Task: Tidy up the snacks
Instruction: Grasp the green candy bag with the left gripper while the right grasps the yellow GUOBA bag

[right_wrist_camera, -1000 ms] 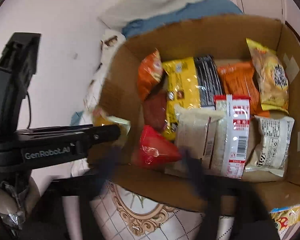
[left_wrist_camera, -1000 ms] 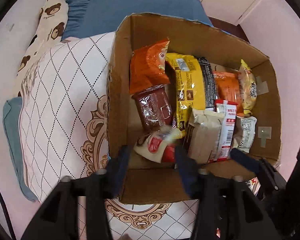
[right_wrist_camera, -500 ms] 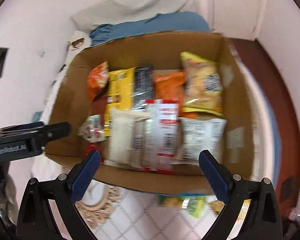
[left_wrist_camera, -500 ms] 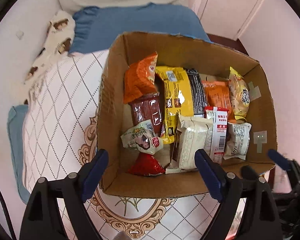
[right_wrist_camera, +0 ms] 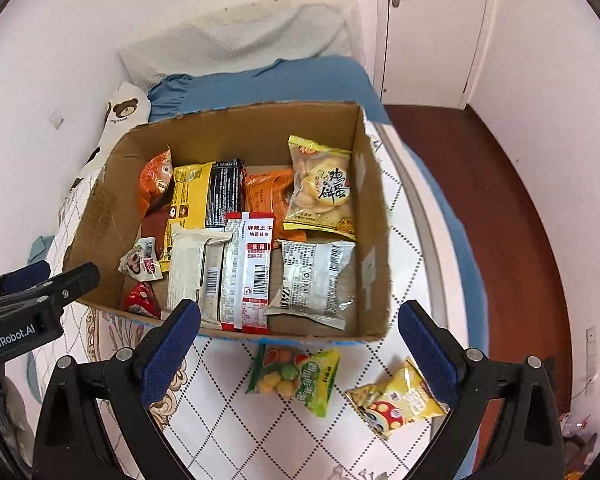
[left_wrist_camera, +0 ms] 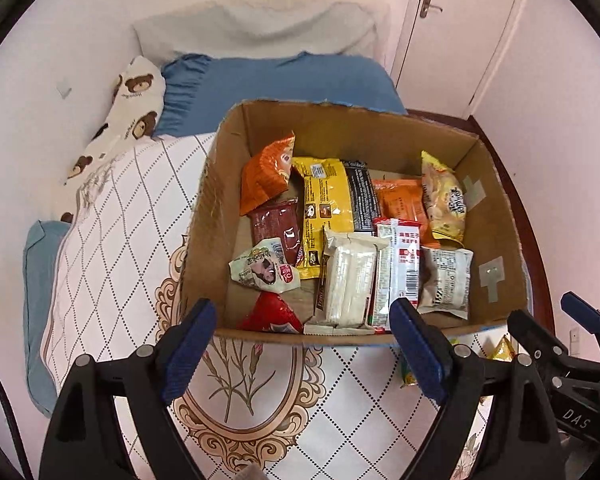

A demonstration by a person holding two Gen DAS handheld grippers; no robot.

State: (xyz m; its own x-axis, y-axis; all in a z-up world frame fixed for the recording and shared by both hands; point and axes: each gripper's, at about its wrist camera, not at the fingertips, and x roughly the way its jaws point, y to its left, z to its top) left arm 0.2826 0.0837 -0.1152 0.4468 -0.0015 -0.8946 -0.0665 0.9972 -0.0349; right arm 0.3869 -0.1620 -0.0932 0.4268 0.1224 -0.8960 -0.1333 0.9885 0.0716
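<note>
Left wrist view — both grippers, left [left_wrist_camera: 302, 340] and right [right_wrist_camera: 300, 338], spread empty, now farther back from box [left_wrist_camera: 204, 216].

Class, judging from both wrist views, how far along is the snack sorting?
Mostly done: many packets already lie in the cardboard box. Nothing is in hand; the left hand-held gripper and right hand-held gripper are open. Left: the green packet and yellow packet on the bed.

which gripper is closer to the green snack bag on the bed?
Right. The green snack bag lies just ahead of the right gripper, between its open fingers. The left gripper sits further left, facing the cardboard box, with the bag off beyond its right finger.
</note>
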